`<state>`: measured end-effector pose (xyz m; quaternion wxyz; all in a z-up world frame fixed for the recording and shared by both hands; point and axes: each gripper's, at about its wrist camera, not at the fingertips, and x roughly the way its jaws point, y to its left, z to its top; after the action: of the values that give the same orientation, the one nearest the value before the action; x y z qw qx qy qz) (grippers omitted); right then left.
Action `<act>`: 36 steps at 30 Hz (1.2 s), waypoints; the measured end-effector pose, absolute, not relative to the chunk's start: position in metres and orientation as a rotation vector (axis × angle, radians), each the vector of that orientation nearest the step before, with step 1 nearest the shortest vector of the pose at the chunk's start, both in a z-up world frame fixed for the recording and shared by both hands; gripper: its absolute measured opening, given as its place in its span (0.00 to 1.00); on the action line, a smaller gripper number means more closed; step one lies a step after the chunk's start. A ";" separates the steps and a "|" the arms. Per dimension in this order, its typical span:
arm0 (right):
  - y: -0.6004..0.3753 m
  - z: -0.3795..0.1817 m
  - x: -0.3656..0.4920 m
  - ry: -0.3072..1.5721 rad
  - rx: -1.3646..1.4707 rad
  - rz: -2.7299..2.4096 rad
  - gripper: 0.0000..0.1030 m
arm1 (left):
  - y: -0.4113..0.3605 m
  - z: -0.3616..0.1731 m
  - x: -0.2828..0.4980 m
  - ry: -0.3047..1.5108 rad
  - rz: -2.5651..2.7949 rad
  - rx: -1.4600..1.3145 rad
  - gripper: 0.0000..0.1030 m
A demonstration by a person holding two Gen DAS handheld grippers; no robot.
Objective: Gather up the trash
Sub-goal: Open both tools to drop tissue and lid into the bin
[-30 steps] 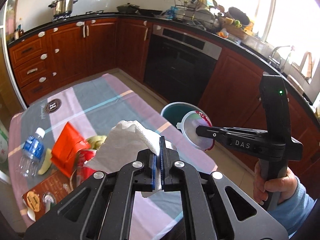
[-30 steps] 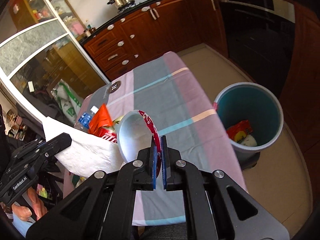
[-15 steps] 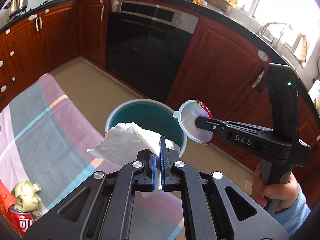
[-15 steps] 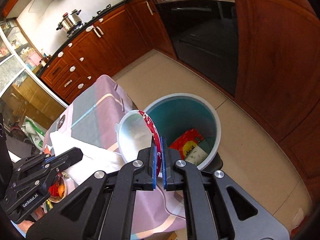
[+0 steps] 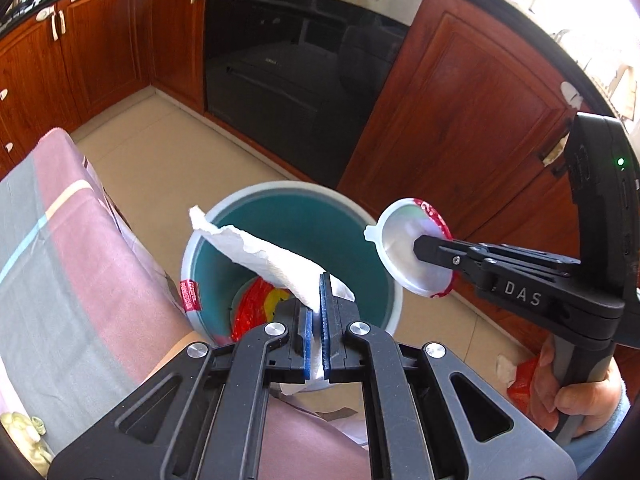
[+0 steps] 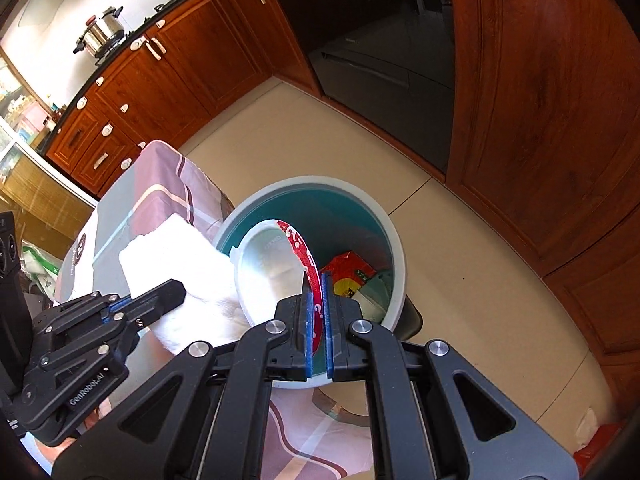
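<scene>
A built-in black oven sits between red-brown wooden cabinets. The floor has beige tiles. A steel pot stands on the stove. A checked cloth covers the table.

Both views are brightly lit by daylight. In the left wrist view the window at the upper right is overexposed. Soft reflections are seen on the oven door. Straight lines are bent by fisheye distortion, and the corners are darkened.
</scene>
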<state>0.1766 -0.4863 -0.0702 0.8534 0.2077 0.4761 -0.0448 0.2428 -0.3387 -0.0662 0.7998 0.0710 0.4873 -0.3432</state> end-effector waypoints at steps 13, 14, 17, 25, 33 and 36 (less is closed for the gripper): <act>-0.474 -0.070 0.193 1.004 0.438 -0.075 0.82 | -0.321 -0.066 0.253 1.018 -0.652 0.135 0.97; -0.474 -0.069 0.193 1.010 0.446 -0.078 0.83 | -0.319 -0.065 0.254 1.018 -0.639 0.129 0.96; -0.473 -0.067 0.190 1.014 0.452 -0.099 0.84 | -0.316 -0.062 0.254 1.031 -0.634 0.117 0.96; -0.463 -0.057 0.179 1.025 0.393 -0.130 0.88 | -0.307 -0.057 0.243 1.043 -0.626 0.144 0.96; -0.448 -0.039 0.166 1.002 0.362 -0.117 0.88 | -0.297 -0.043 0.221 1.007 -0.639 0.157 0.96; -0.442 -0.031 0.158 0.985 0.354 -0.113 0.88 | -0.293 -0.036 0.212 0.989 -0.642 0.165 0.96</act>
<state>0.1581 -0.4417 -0.0308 0.8645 0.1689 0.4703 -0.0541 0.2118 -0.2926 -0.0363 0.8279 0.0776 0.4658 -0.3026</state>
